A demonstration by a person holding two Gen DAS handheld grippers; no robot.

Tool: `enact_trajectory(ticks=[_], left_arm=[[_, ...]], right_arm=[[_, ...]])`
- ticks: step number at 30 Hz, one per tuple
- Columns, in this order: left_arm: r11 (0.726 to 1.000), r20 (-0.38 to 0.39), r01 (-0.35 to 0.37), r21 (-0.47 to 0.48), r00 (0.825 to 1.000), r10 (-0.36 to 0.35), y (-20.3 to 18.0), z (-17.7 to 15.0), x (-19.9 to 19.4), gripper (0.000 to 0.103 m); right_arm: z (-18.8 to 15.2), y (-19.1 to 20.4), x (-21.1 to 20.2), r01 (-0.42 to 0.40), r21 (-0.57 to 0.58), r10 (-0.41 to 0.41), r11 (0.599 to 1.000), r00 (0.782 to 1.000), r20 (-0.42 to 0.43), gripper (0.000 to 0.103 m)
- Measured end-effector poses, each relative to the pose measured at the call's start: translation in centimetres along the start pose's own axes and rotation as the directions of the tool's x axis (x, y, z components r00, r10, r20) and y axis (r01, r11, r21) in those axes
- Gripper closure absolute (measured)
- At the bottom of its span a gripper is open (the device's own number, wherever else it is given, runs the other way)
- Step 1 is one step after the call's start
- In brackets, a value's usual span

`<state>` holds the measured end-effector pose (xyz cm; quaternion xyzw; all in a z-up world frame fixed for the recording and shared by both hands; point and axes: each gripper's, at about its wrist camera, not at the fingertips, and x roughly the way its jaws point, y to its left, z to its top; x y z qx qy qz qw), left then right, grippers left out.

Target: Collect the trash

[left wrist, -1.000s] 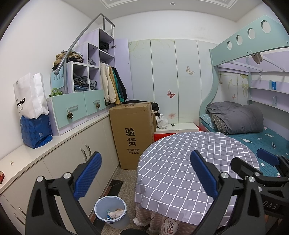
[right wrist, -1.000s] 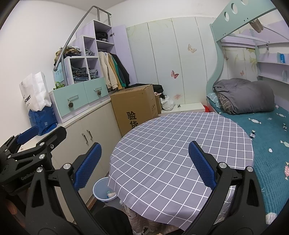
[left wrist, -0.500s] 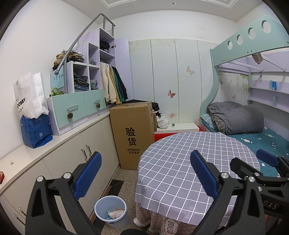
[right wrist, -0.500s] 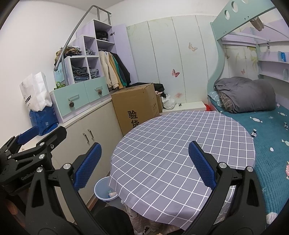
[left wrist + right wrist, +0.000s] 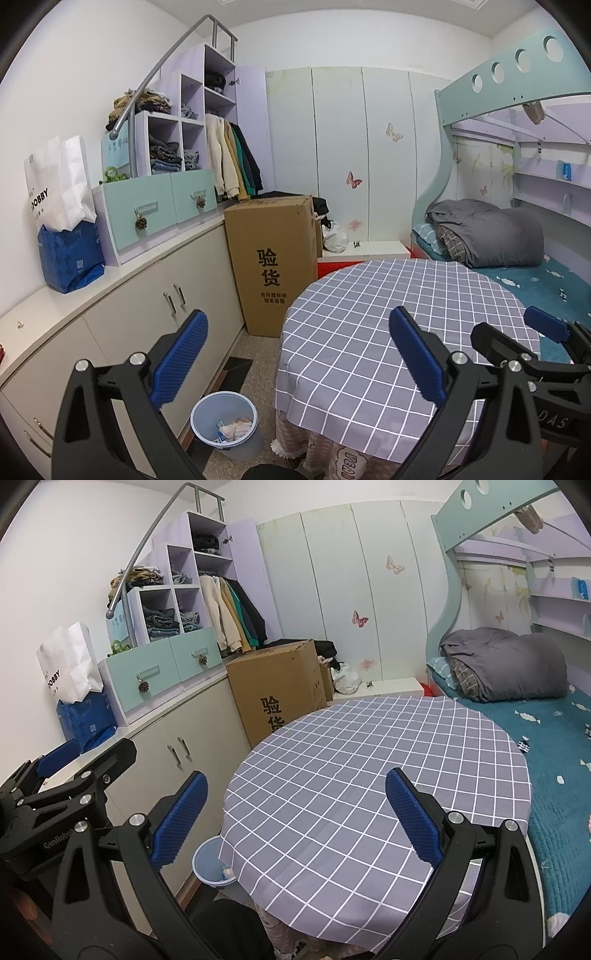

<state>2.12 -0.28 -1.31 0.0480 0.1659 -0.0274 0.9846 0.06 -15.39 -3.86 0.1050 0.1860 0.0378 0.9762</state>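
While both claws hang wide apart and empty, very little shifts over the last second: the left gripper [image 5: 295, 354] holds almost the same outlook, and the right gripper [image 5: 293, 808] drifts only a touch, the checked table [image 5: 369, 775] sliding slightly across its view. Starting at the left, at about nine o'clock in the left wrist view, a white paper bag [image 5: 59, 184] stands in a blue bag [image 5: 70, 254] on the cabinet top [image 5: 122, 273], neither touched. Moving in, at about seven o'clock, the blue bin [image 5: 207, 417] sits on the floor between the cabinet doors and the table edge, with crumpled paper scraps [image 5: 234, 430] already lying inside it; from the right wrist view the bin [image 5: 208, 860] peeks out, half hidden under the cloth. At twelve o'clock stands the cardboard box [image 5: 271, 258]. Over at three o'clock the bed [image 5: 554, 280] carries a rolled grey quilt [image 5: 491, 236]. No loose trash shows on the tabletop, so my read is that collecting has either finished or not begun, and the bin itself looks the likeliest target.
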Motion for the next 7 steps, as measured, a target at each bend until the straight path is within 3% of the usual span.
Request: enact_trajectory(ticks=[7], left_arm=[[1.000, -0.090, 0.025, -0.001, 0.996, -0.025, -0.8, -0.7, 3.9, 0.006]], right_arm=[[-0.6, -2.0, 2.9, 0.011, 0.022, -0.009, 1.000, 0.998, -0.066, 0.008]])
